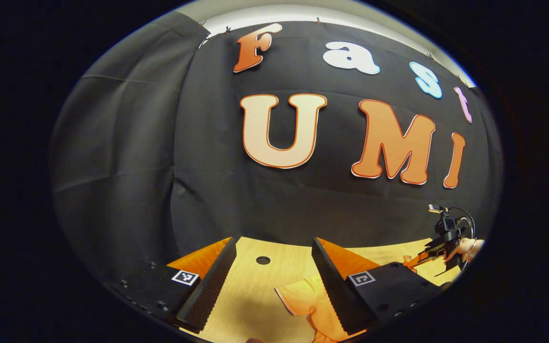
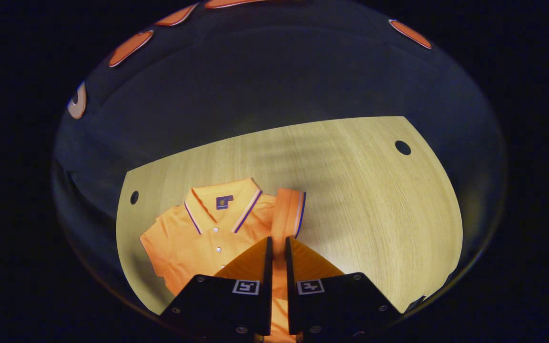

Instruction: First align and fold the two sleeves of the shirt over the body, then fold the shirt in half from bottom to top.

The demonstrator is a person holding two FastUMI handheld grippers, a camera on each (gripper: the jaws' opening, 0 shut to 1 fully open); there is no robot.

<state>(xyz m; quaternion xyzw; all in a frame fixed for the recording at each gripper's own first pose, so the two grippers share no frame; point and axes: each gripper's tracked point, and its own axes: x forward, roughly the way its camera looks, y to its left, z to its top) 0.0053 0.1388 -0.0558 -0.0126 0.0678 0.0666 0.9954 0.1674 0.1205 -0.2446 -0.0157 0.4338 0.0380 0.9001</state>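
Observation:
An orange polo shirt (image 2: 198, 238) with a striped collar lies face up on the wooden table (image 2: 360, 200). One short sleeve (image 2: 288, 214) with a striped cuff is lifted and runs between the fingers of my right gripper (image 2: 278, 241), which is shut on it. In the left gripper view, my left gripper (image 1: 273, 245) stands open above the table, its fingers wide apart. A fold of the orange shirt (image 1: 303, 300) lies against the inner side of its right finger, not pinched. Farther off to the right, a hand holds the right gripper (image 1: 420, 259).
The table (image 1: 250, 295) has round holes (image 2: 402, 147) (image 2: 134, 197) near its back corners, one hole (image 1: 263, 260) lying ahead of the left gripper. Black cloth walls close the booth behind and beside the table. Bare wood stretches right of the shirt.

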